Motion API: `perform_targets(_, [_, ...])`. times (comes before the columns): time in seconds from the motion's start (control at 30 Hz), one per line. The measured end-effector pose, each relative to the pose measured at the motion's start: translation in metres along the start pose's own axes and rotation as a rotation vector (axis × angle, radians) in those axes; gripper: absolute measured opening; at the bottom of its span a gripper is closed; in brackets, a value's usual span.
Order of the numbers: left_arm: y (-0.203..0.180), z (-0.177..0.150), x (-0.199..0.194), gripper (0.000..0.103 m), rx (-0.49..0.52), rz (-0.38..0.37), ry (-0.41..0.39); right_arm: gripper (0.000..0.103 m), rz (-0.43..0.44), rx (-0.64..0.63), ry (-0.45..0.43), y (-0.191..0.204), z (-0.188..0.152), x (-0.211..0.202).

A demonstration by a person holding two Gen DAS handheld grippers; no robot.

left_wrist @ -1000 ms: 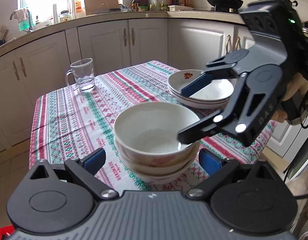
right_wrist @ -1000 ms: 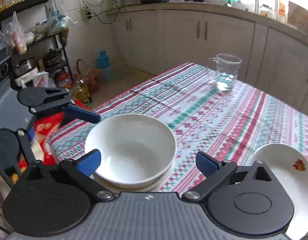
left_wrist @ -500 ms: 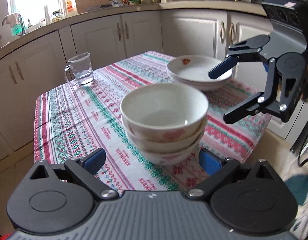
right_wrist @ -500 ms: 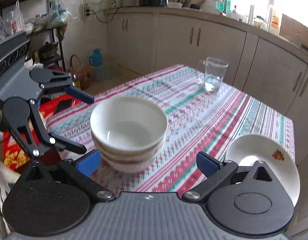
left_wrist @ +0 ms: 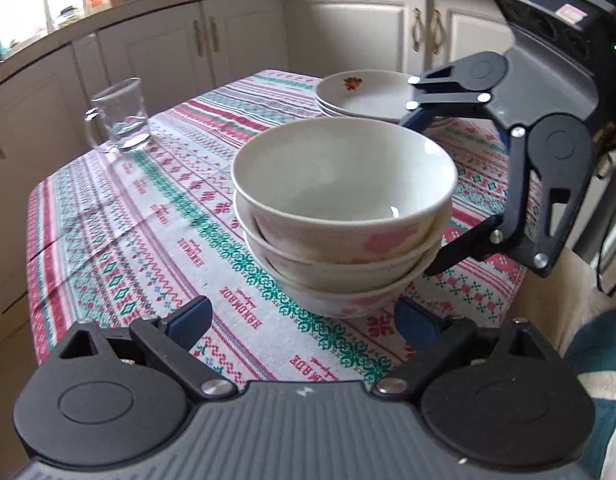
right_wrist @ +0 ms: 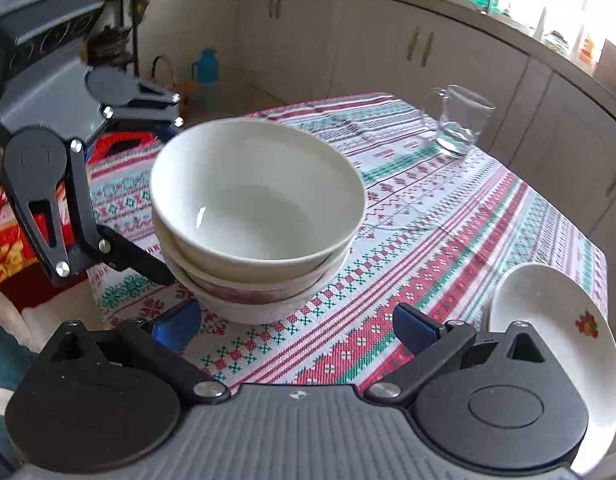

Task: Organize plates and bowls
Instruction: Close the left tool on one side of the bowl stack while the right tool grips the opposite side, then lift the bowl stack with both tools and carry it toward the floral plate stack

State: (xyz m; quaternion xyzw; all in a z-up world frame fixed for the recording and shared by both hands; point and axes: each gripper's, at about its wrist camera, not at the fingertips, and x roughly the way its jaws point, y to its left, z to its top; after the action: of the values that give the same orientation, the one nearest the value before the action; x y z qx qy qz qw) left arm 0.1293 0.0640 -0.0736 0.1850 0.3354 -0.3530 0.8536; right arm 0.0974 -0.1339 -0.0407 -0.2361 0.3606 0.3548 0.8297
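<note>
From the left wrist, the stack of three bowls (left_wrist: 342,216) stands upright, mouths up, near the table's (left_wrist: 108,216) front edge, and the left gripper (left_wrist: 304,318), jaws wide but just closing a little, holds nothing. The right gripper (left_wrist: 418,200) flanks the stack's far side, so gripping the stack looks like the step in hand.

From the right wrist, the right gripper (right_wrist: 296,326) is spread wide and empty, the stack nearer its left finger; the plates (right_wrist: 548,320) lie well apart, and next both claws likely must close evenly on the lowest bowl.

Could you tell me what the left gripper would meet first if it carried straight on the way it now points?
Probably the bowl stack, just ahead between its open fingers; depth is uncertain.
</note>
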Motion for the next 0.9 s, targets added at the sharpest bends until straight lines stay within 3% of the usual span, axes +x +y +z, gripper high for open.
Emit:
perform_targets(0.63, [0.015, 0.012, 0.016, 0.087, 0.167, -0.200, 0.042, 0.102, 0.176, -0.132, 0.033, -0.005, 0.018, 0.014])
perform_targets(0.9, [0.019, 0.016, 0.020, 0.083, 0.206, -0.247, 0.053, 0.092, 0.240, -0.154, 0.044, -0.006, 0.021, 0.011])
